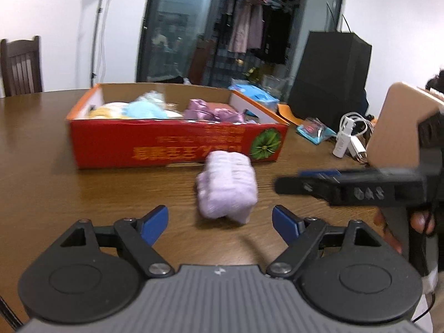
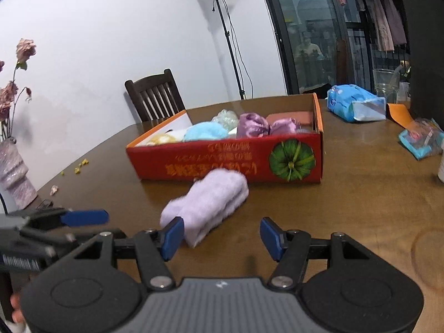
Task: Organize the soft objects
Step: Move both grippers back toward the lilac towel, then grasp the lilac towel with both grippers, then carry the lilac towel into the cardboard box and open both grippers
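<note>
Several soft bundles [image 2: 251, 127] inside the red box [image 2: 227, 161]; both grippers' fingers [image 1: 155, 223] apart, empty.

The brown wooden tabletop [image 2: 360, 208] carries a red cardboard box [image 2: 227, 161] of soft bundles, with a lilac fluffy roll [image 2: 211, 202] lying just in front of it. To the right lie a blue tissue pack [image 2: 352, 102], a teal packet [image 2: 421, 138] and white chargers [image 1: 349, 138]. A vase [image 2: 14, 172] stands at the left edge, yellow crumbs [image 2: 80, 166] nearby.

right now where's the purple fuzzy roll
The purple fuzzy roll lies on the wooden table just in front of the red box, outside it, ahead of both open hand-held grippers.
</note>
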{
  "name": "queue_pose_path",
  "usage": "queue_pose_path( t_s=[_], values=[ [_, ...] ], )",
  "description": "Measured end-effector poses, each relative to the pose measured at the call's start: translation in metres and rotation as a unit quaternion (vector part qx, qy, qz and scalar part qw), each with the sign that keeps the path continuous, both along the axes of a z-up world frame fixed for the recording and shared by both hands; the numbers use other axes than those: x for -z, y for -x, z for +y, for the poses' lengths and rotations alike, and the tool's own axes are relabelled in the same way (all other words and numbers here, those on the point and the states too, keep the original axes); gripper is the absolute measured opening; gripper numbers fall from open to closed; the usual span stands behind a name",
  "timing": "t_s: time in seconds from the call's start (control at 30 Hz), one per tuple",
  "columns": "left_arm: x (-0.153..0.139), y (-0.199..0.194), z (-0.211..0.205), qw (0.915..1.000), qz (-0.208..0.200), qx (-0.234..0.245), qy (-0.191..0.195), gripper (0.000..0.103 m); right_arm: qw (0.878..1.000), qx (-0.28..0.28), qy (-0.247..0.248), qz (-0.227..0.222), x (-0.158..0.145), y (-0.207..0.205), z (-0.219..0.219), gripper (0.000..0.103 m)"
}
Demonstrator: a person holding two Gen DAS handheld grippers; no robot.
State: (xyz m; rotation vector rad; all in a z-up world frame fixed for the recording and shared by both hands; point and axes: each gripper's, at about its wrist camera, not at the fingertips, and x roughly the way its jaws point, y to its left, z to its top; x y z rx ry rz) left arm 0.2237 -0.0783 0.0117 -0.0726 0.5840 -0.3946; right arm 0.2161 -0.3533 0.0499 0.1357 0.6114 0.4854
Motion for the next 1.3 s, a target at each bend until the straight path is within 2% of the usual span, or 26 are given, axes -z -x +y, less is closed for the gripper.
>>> queue_pose_path(
  t_s=[0.1, 0.17, 0.2, 0.27, 0.3, 0.37, 0.5, 0.53, 0.63, 0.7, 0.73, 0.8, 0.87, 0.93, 0.97, 1.07, 1.2, 1.3],
  values=[
    [0.009, -0.02, -0.013, 0.9998, 0.014, 0.014, -0.001, 0.077, 1.0, -0.007, -0.002, 0.0, -0.004, -0.027, 0.007, 0.059],
    [0.014, -0.031, -0.017, 0.9996, 0.022, 0.016, 0.001, 0.056, 1.0, -0.014, -0.007, 0.001, -0.005, -0.043, 0.011, 0.058],
    [0.016, -0.036, -0.016, 0.9994, 0.029, 0.02, 0.001, 0.051, 1.0, -0.021, -0.013, 0.007, -0.003, -0.053, 0.014, 0.058],
    [0.019, -0.042, -0.011, 0.9991, 0.034, 0.023, 0.004, 0.043, 0.999, -0.032, -0.035, 0.024, 0.004, -0.074, 0.018, 0.051],
    [0.02, -0.044, -0.007, 0.9991, 0.035, 0.022, 0.006, 0.043, 0.998, -0.033, -0.042, 0.034, 0.008, -0.082, 0.019, 0.047],
    [0.019, -0.044, 0.008, 0.9993, 0.034, 0.005, 0.014, 0.042, 0.998, -0.024, -0.038, 0.053, 0.016, -0.092, 0.023, 0.034],
    [0.02, -0.041, 0.045, 0.9969, 0.043, -0.046, 0.047, 0.043, 0.997, -0.026, -0.053, 0.055, 0.02, -0.072, 0.022, 0.033],
    [0.019, -0.039, 0.053, 0.9959, 0.043, -0.045, 0.065, 0.047, 0.997, -0.019, -0.059, 0.053, 0.02, -0.066, 0.02, 0.033],
    [0.016, -0.039, 0.064, 0.9913, 0.045, -0.029, 0.12, 0.07, 0.996, 0.0, -0.077, 0.05, 0.021, -0.055, 0.014, 0.033],
    [0.017, -0.047, 0.061, 0.9893, 0.059, -0.025, 0.131, 0.071, 0.995, 0.002, -0.086, 0.055, 0.024, -0.058, 0.014, 0.034],
    [0.019, -0.052, 0.057, 0.9894, 0.069, -0.029, 0.124, 0.068, 0.995, 0.006, -0.086, 0.057, 0.026, -0.061, 0.016, 0.035],
    [0.024, -0.061, 0.05, 0.9894, 0.086, -0.037, 0.111, 0.055, 0.993, 0.008, -0.097, 0.061, 0.031, -0.067, 0.016, 0.038],
    [0.03, -0.065, 0.05, 0.986, 0.098, -0.034, 0.131, 0.037, 0.99, 0.007, -0.121, 0.076, 0.037, -0.073, 0.014, 0.038],
    [0.033, -0.066, 0.05, 0.9821, 0.111, -0.028, 0.15, 0.028, 0.988, 0.008, -0.129, 0.083, 0.039, -0.073, 0.011, 0.034],
    [0.033, -0.064, 0.049, 0.9826, 0.109, -0.031, 0.148, 0.025, 0.988, 0.008, -0.13, 0.084, 0.039, -0.071, 0.01, 0.031],
    [0.027, -0.047, 0.042, 0.9877, 0.092, -0.027, 0.124, 0.021, 0.989, 0.0, -0.122, 0.081, 0.034, -0.056, 0.011, 0.025],
    [0.02, -0.02, 0.035, 0.9916, 0.077, -0.011, 0.103, 0.02, 0.988, -0.004, -0.137, 0.07, 0.028, -0.029, 0.009, 0.023],
    [0.014, -0.003, 0.032, 0.9923, 0.069, -0.004, 0.103, 0.019, 0.989, -0.009, -0.132, 0.062, 0.023, -0.011, 0.01, 0.023]
  ],
)
